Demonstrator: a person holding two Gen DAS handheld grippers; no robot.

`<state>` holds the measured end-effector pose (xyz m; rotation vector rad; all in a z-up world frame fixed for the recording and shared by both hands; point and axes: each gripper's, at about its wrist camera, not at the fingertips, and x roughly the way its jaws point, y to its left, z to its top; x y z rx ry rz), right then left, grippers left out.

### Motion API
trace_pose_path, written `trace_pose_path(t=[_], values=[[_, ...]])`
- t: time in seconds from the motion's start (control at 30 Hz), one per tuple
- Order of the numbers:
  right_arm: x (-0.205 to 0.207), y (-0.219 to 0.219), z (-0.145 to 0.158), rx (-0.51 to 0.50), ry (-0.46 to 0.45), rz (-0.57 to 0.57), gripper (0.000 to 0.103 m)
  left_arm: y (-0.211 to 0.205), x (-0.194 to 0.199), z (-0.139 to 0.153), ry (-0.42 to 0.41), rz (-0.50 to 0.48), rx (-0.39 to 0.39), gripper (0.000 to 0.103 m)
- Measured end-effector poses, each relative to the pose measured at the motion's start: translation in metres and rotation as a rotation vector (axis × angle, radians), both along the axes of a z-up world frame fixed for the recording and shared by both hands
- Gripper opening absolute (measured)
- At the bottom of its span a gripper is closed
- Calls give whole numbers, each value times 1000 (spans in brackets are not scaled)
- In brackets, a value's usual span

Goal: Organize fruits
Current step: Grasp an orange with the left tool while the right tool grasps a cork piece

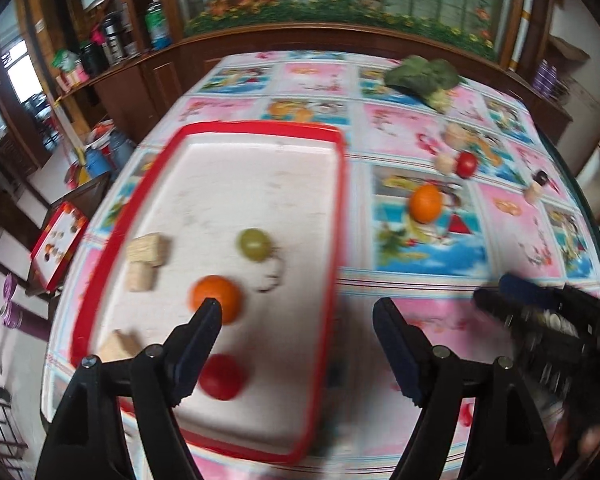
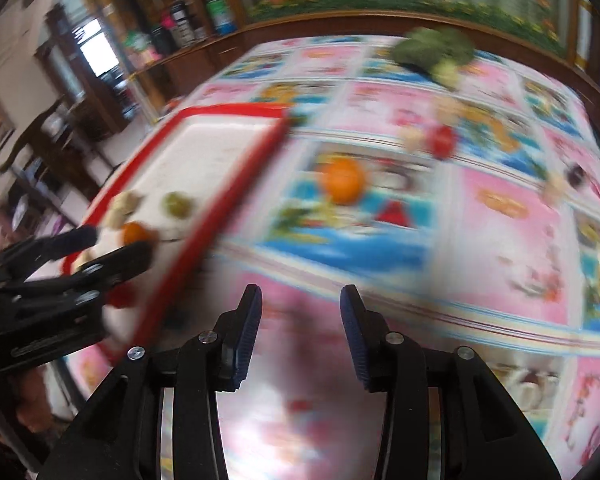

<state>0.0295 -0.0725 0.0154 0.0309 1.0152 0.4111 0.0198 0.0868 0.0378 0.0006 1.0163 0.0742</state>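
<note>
left gripper [image 1: 296,312] wide open, empty, above red-rimmed white tray [image 1: 342,200] | right gripper [image 2: 300,300] part open, empty | round orange fruit [image 2: 343,181] ahead of its jaws, probably next pick

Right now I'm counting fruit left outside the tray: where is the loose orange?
In the left wrist view the orange sits on the tablecloth, right of the red tray, below the red tomato.

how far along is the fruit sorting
Done: an orange, a green fruit and a red fruit lie in the tray. In hand: nothing; left gripper and right gripper are open and empty. Left: another orange and a tomato on the table.
</note>
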Motion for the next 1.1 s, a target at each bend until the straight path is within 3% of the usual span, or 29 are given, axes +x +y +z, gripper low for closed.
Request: trace_pose_path(t=[0.4, 0.6, 0.7, 0.8, 0.9, 0.93, 0.97, 1.03, 1.1], values=[[79, -165, -4, -38, -39, -302, 41, -62, 32, -12, 43, -38, 8, 80], [118, -178, -19, -28, -10, -290, 42, -77, 58, -20, 64, -35, -18, 80], [127, -174, -20, -76, -49, -255, 41, -84, 71, -26, 73, -28, -18, 80], [130, -168, -22, -128, -78, -214, 26, -88, 84, -31, 75, -15, -31, 80], [128, -167, -22, -136, -94, -193, 24, -92, 97, -40, 86, -2, -21, 79], [128, -168, -22, -128, -93, -193, 24, -93, 101, -43, 93, -1, -28, 76], [127, -170, -21, -110, -88, -196, 24, -93, 103, -47, 104, -4, -50, 60], [124, -173, -21, -89, -81, -200, 24, -92, 104, -47, 68, -4, -58, 43], [118, -174, -19, -76, -81, -196, 24, -93, 105, -47, 56, -20, -64, 36]])
